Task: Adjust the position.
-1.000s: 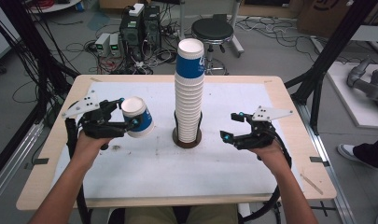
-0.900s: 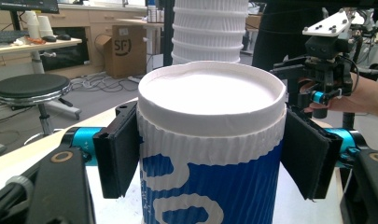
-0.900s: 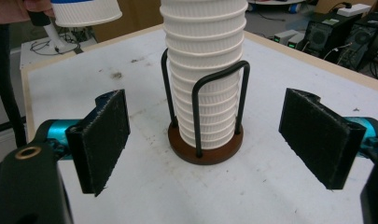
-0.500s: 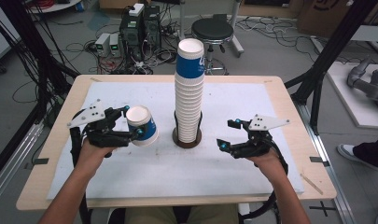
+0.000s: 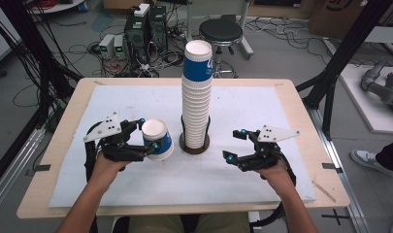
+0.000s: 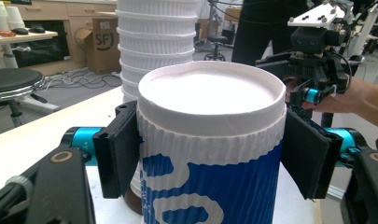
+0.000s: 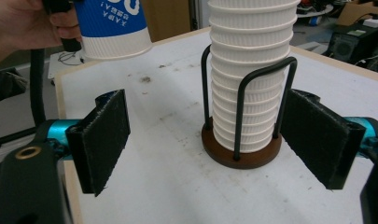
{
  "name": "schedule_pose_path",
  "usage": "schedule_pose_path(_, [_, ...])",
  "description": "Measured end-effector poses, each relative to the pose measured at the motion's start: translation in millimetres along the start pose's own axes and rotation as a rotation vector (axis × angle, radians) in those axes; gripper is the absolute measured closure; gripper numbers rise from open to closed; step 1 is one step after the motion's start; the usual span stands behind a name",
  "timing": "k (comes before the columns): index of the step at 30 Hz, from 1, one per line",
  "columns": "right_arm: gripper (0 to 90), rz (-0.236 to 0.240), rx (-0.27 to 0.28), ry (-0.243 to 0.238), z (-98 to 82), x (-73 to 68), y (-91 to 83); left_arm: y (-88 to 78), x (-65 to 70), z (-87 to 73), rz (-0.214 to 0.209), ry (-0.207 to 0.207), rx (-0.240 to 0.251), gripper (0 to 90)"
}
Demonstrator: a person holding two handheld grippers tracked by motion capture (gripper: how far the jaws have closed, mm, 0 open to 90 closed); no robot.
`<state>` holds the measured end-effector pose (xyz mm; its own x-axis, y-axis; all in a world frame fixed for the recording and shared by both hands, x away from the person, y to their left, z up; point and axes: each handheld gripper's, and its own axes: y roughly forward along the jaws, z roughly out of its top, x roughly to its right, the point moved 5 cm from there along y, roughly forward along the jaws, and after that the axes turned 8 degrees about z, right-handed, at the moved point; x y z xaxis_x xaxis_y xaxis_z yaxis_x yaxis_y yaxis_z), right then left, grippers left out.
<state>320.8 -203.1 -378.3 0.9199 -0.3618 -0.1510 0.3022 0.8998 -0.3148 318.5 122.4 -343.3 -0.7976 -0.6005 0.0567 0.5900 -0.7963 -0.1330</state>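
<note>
Left gripper (image 5: 148,133) clamps one cup (image 5: 157,140), carried clear of stack (image 5: 196,104). Right gripper (image 5: 235,144) gapes empty. Next, probably: set cup down upright.

Right gripper (image 7: 205,149): its 2 black padded jaws stand wide apart with nothing between the pads. Ahead of them, a stack of white ribbed cups (image 7: 249,70) stands upright in a black wire holder (image 7: 263,100) on a round brown base (image 7: 240,156), nearer the right-hand jaw. The base rests on a white table cover (image 7: 168,116) showing a few dark specks. At upper left, a hand (image 7: 23,23) and a black tool carry a blue and white cup (image 7: 113,25) clear above the table.
</note>
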Motion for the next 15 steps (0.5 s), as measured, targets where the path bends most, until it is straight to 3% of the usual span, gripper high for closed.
schedule_pose_path(3, [20.0, 0.024, -0.009, 0.014, -2.4, -1.5, 0.5, 4.2, 2.9, -1.0, -0.007, 0.0, -0.006, 27.6])
schedule_pose_path(12, [17.2, 0.033, 0.007, -0.019, -3.3, -4.1, 1.1, 17.4, 14.2, -0.9, -0.053, 0.009, -0.016, 27.7])
schedule_pose_path(15, [17.2, 0.059, 0.004, -0.027, -3.7, -6.5, 2.9, 21.5, 16.5, 1.1, -0.06, 0.018, -0.02, 27.7])
